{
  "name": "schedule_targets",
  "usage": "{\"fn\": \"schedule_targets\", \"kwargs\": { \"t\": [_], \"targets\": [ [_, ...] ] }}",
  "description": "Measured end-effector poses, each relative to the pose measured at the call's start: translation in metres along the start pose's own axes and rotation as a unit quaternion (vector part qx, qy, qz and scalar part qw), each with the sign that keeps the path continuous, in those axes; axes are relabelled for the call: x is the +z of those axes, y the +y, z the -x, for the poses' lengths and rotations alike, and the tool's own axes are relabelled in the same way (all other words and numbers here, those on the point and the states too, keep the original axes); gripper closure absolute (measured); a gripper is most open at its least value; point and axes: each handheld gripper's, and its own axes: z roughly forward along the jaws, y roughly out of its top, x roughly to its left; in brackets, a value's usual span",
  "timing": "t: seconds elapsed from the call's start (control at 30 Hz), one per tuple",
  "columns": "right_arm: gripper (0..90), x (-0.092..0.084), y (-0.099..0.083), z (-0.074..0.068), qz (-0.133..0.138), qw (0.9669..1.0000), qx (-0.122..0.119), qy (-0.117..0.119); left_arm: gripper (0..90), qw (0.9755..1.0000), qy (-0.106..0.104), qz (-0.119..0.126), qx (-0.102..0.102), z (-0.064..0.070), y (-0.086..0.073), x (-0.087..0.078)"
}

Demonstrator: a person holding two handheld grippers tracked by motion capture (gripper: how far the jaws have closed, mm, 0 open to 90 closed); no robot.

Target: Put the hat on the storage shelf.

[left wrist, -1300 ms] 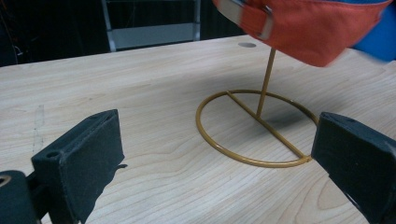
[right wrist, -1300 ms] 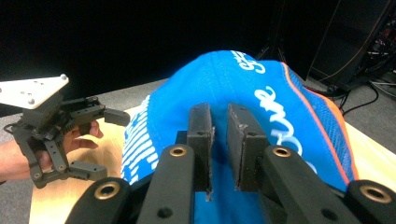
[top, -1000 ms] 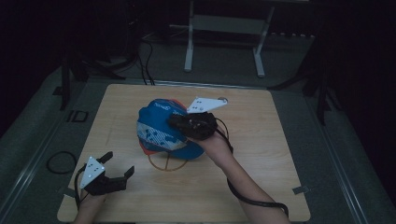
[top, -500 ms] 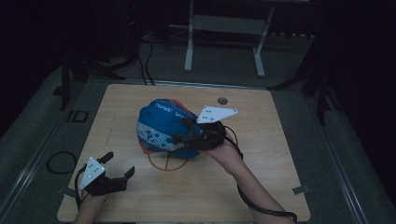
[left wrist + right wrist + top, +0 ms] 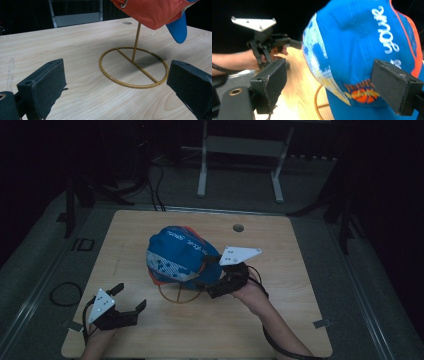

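1. A wooden table point(image 5: 280, 320) stands in a dark room, and behind it there is a grey metal frame point(image 5: 240, 150) on the floor.
2. In the middle of the table stands a thin gold wire stand point(image 5: 180, 294) with a round ring as foot; a small round hole point(image 5: 238, 227) is in the tabletop near the far edge.
3. A blue cap point(image 5: 180, 257) with orange lining and white letters sits on top of the stand, above the ring.
4. The right gripper point(image 5: 212, 280) is just beside the cap, on its right side. Its jaws have just been opening and now they are wide apart. In the right gripper view the cap point(image 5: 362, 55) is in front of the jaws, but the pads do not press on it.
5. The left gripper point(image 5: 130, 302) is near the front left corner of the table, well apart from the cap. Its jaws are wide open and hold nothing; in the left gripper view the ring of the stand point(image 5: 133, 67) lies ahead between them, on the bare wood.
6. Nothing stands between the left gripper and the stand.
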Motion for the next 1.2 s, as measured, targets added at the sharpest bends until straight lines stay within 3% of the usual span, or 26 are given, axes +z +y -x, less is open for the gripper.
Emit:
{"fn": "schedule_targets", "kwargs": {
  "t": [0.7,1.2],
  "targets": [
    [14.2,-0.006,-0.06,0.008,-0.028,0.9996,-0.004,-0.005,2.5,1.0,-0.008,0.0,0.005,0.001,-0.002,0.0],
    [14.4,-0.015,-0.114,0.015,-0.052,0.9984,0.012,-0.017,2.6,0.9999,-0.012,-0.006,0.007,0.002,-0.004,0.002]
  ]
}}
